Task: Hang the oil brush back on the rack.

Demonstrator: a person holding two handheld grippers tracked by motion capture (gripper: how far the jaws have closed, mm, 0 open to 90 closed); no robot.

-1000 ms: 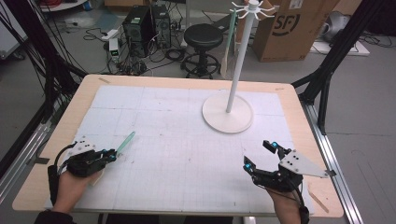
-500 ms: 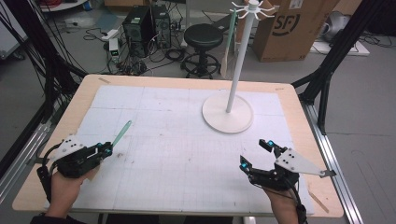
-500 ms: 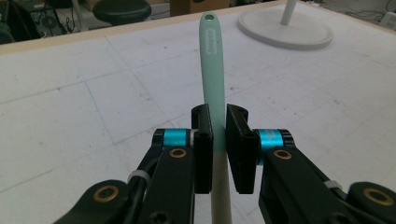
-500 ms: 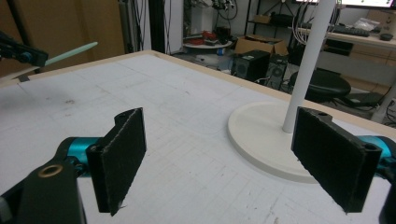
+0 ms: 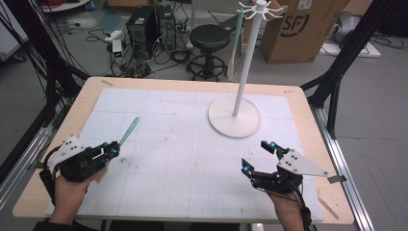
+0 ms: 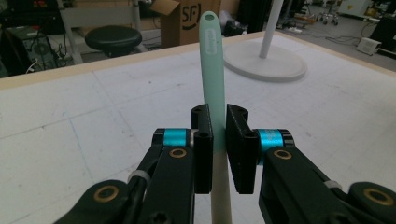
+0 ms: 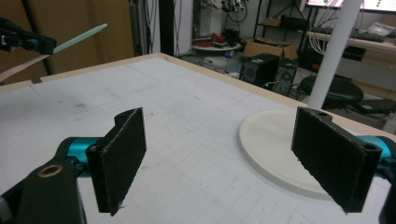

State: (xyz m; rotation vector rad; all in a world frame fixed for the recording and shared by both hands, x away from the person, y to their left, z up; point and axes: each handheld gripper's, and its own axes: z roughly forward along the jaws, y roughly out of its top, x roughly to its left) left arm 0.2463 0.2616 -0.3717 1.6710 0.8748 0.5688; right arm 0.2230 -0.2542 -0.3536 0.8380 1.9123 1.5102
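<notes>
A long utensil (image 5: 127, 132) with a mint-green handle, a hanging hole at its tip and a cream lower part is clamped in my left gripper (image 5: 113, 150) at the table's near left. In the left gripper view both pads press on the utensil (image 6: 212, 70) just above where green meets cream, and my left gripper (image 6: 218, 116) points it toward the white rack's base (image 6: 266, 65). My right gripper (image 5: 257, 156) hovers at the near right, open and with nothing in it. In the right gripper view its gripper (image 7: 233, 154) faces the rack's base (image 7: 275, 149).
The white hook rack (image 5: 245, 62) stands on a round base (image 5: 234, 118) at the far right of the white mat (image 5: 183, 159). Another utensil (image 5: 237, 43) hangs from its top hooks. A stool (image 5: 208, 38), computers and a cardboard box (image 5: 298, 29) are behind the table.
My left hand has lifted the utensil, whose green tip now sits higher in the high view. The right gripper has barely moved.
</notes>
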